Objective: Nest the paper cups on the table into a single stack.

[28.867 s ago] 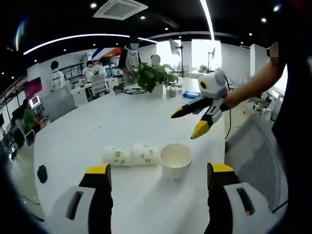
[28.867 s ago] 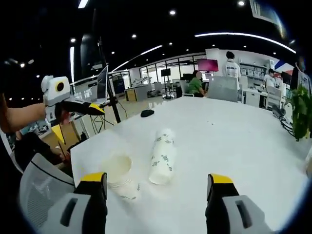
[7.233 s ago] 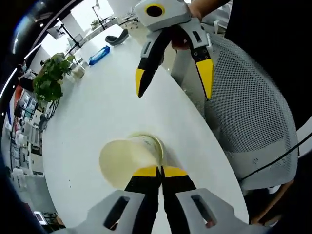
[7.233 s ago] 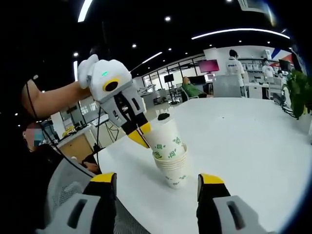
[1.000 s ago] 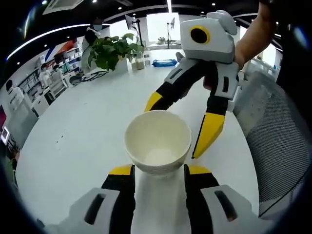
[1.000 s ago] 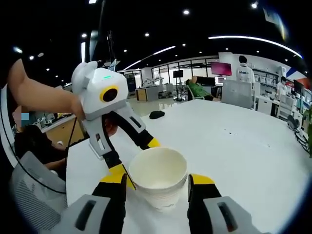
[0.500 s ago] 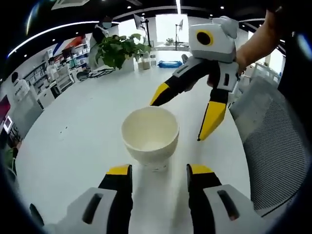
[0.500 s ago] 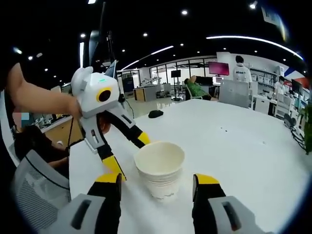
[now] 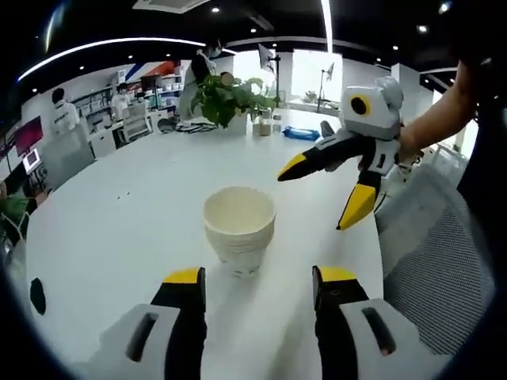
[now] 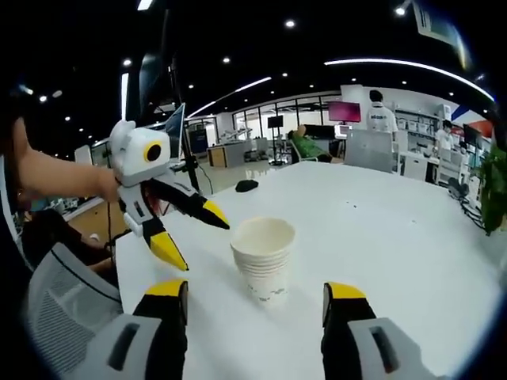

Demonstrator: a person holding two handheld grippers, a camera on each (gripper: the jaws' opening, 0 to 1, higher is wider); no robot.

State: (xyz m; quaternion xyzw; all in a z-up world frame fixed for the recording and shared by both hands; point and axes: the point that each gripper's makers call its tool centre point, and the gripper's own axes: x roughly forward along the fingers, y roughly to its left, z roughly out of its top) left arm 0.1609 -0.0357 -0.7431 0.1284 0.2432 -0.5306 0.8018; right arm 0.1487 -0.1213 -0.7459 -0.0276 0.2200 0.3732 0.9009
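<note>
Paper cups are standing nested in one upright stack on the white surface, mouth up, near its rounded edge; in the right gripper view the stack is showing several rims layered one under another and green print low on its side. Going from largest to smallest: the surface is stretching back toward a leafy potted plant, and a grey mesh chair is sitting beside the edge. The left gripper is hovering short of the stack, its fingers spread apart and gripping nothing. The right gripper is likewise hanging back from the stack, fingers parted and empty, touching no cup.
</note>
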